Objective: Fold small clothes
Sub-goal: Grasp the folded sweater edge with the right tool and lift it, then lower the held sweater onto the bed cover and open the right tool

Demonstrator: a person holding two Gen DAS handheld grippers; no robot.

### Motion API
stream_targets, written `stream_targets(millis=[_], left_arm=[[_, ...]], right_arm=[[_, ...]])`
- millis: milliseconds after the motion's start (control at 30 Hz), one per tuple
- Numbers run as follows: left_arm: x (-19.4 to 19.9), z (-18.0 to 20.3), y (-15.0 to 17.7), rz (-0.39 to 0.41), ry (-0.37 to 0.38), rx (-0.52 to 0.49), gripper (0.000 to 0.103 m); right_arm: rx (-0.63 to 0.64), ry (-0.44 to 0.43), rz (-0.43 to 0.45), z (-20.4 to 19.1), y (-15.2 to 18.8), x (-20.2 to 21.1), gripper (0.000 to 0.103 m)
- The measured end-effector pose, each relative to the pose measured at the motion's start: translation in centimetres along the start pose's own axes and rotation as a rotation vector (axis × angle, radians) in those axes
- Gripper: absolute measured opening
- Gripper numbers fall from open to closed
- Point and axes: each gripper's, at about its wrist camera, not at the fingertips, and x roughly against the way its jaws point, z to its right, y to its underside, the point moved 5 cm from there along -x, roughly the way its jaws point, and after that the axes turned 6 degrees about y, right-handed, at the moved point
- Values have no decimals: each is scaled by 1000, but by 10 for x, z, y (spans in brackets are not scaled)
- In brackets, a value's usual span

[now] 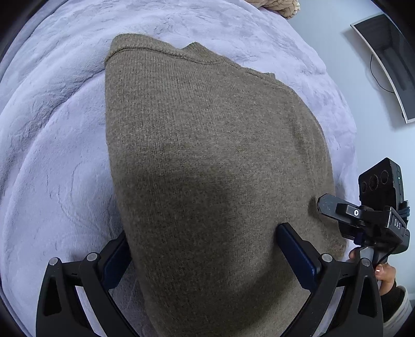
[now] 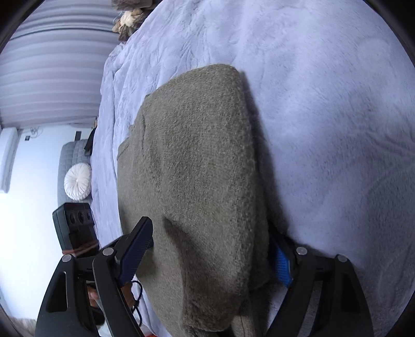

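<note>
On a pale lilac blanket (image 1: pixel 52 134) covering a bed, a brown knit sweater (image 1: pixel 207 145) lies folded into a long thick bundle, and both grippers stand over its near end.

The left gripper (image 1: pixel 202 248) has its jaws spread wide, one blue pad on each side of the sweater's near end. The left pad sits at the sweater's left edge, partly hidden by the cloth; the right pad (image 1: pixel 295 248) lies against the top of the knit. Whether either pad presses is not clear, but the fingers are not closed on the cloth.

The right gripper (image 2: pixel 212 248) is also wide open and straddles the same end from the other side. Its left pad (image 2: pixel 135 251) rests on or just above the knit near the sweater's left edge; its right pad (image 2: pixel 282 261) shows bright blue low beside the sweater's right edge, close to the blanket. In the left wrist view the right gripper appears at the sweater's right edge, with a hand (image 1: pixel 384 272) on its handle.

The sweater's far end shows a ribbed hem (image 1: pixel 160 51) running across. Open blanket surrounds the sweater on the left, right and far sides. A beige knitted item (image 1: pixel 280 7) lies well beyond it at the far edge of the bed. A wall-mounted screen (image 1: pixel 389 62) is off to the side, and a round white cushion (image 2: pixel 77 181) sits on a grey chair beyond the bed's edge.
</note>
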Motion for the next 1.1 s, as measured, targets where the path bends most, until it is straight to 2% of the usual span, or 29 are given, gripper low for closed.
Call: stream_targets(millis=[33, 67, 100, 167, 267, 333, 500, 633, 767, 900, 967, 1033, 1100], left_arm=[[2, 1, 0, 4, -5, 1, 98], [5, 1, 1, 9, -13, -2, 88], [9, 3, 2, 13, -12, -10, 83], [19, 9, 3, 22, -10, -38, 62], [34, 13, 6, 19, -19, -66, 49], [49, 13, 11, 21, -11, -70, 47], [86, 13, 30, 47, -2, -79, 46], [121, -2, 54, 69, 7, -55, 46], [153, -23, 88, 78, -15, -34, 45], [170, -43, 120, 83, -64, -5, 45], [174, -57, 136, 88, -73, 45, 45], [171, -68, 147, 90, -76, 81, 45], [165, -78, 158, 82, -110, 95, 46]], right_arm=[[5, 13, -8, -2, 1, 0, 75], [15, 27, -22, -4, 2, -1, 54], [20, 33, -33, -5, 4, -1, 45], [7, -4, -26, -9, 8, 5, 39], [-10, -51, -5, -21, 12, 14, 34], [-25, -103, -1, -35, 16, 19, 33], [5, -124, -24, -71, 35, 24, 33], [6, -140, -63, -93, 61, 18, 33], [9, -164, -102, -113, 93, -1, 33], [19, -183, -147, -129, 124, -28, 34], [36, -183, -170, -139, 137, -42, 34], [60, -168, -185, -144, 146, -53, 34], [65, -139, -191, -146, 148, -62, 34]])
